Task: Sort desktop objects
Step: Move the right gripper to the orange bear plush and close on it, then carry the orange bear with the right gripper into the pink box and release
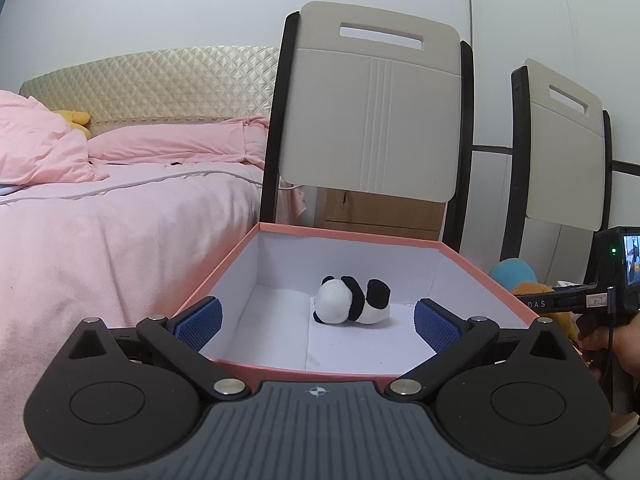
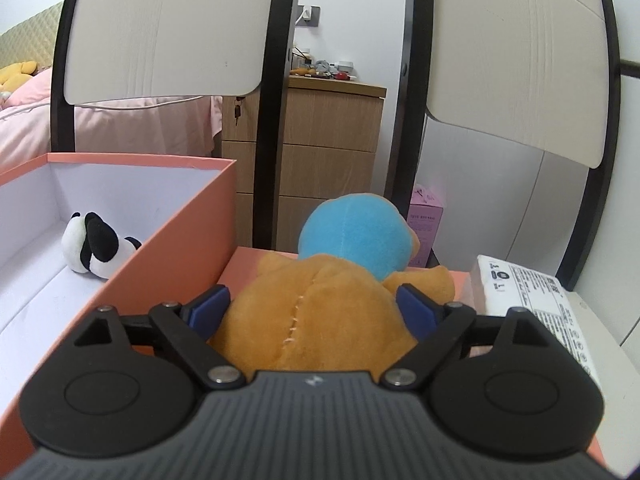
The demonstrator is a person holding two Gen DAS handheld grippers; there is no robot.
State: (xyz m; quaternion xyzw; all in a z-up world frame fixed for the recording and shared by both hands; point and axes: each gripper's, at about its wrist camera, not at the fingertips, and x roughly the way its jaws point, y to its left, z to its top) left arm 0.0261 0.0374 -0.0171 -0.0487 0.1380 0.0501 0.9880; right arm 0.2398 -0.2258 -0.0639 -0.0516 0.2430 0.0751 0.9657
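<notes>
Orange plush toy with a blue head (image 2: 332,304) sits between my right tool's (image 2: 314,307) blue pads, pinched, just beside the open salmon-pink cardboard box (image 2: 176,240). Inside the box lies a small black-and-white panda plush (image 1: 352,300). My left tool (image 1: 316,322) hangs spread over it, empty.

2 chairs (image 1: 372,112), a pink bed (image 1: 120,216), a wooden drawer unit (image 2: 316,152).

1. A bed (image 1: 120,208) is being covered by pink bedding, backed by a quilted beige headboard (image 1: 160,84).
2. Two cream chair backs (image 1: 376,112) (image 1: 564,148) are being framed against a pale wall (image 1: 160,4).
3. A wooden drawer cabinet (image 2: 320,152) is being seen between them.
</notes>
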